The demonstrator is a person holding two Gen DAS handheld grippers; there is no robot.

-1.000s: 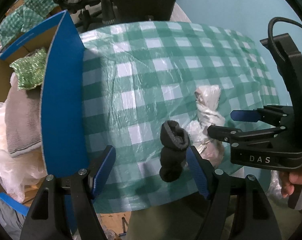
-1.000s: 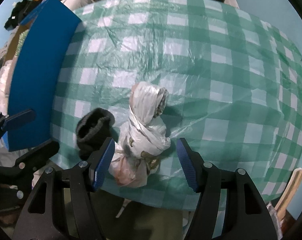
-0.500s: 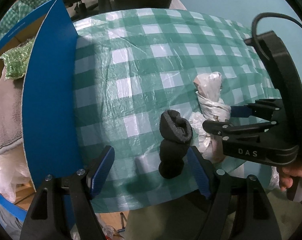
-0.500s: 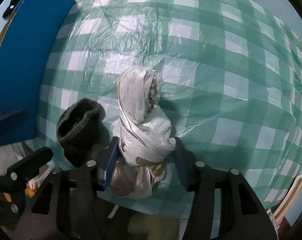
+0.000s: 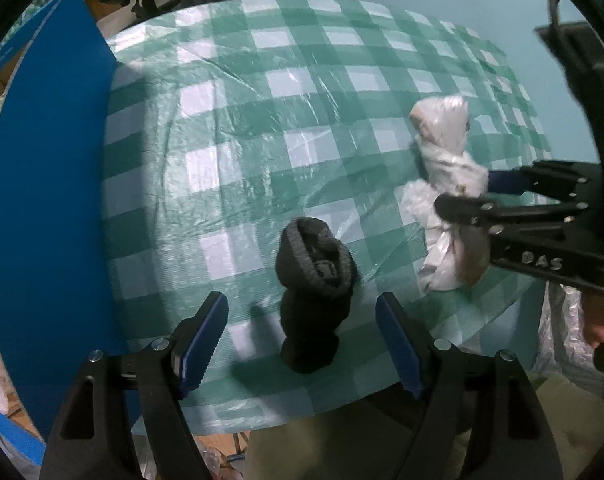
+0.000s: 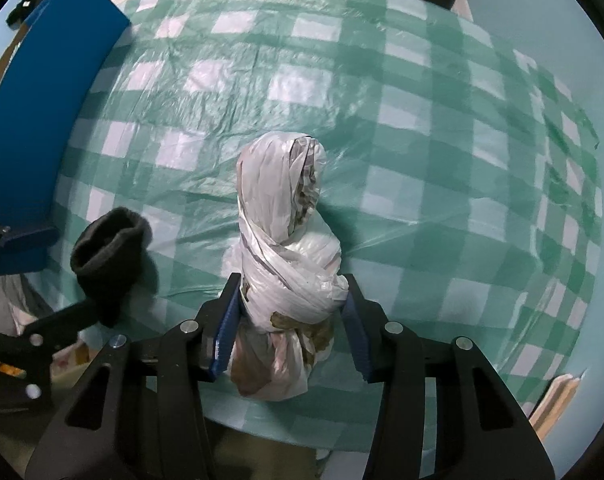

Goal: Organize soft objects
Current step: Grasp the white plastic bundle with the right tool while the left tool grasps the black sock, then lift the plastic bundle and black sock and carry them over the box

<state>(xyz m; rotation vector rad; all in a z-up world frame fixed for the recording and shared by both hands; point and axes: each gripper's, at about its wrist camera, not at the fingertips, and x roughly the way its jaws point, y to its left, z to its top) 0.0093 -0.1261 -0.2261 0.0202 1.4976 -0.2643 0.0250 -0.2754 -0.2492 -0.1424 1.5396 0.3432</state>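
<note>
checked tablecloth (image 6: 422,128) | knotted bag (image 6: 285,248) lengthwise away, right fingers (image 6: 354,320) apparently clamping it | rolled sock (image 5: 314,280) likewise, between spread left fingers (image 5: 205,332)

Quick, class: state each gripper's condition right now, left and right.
Left gripper: open, straddling the black sock.
Right gripper: shut on the knotted plastic bag.
</note>
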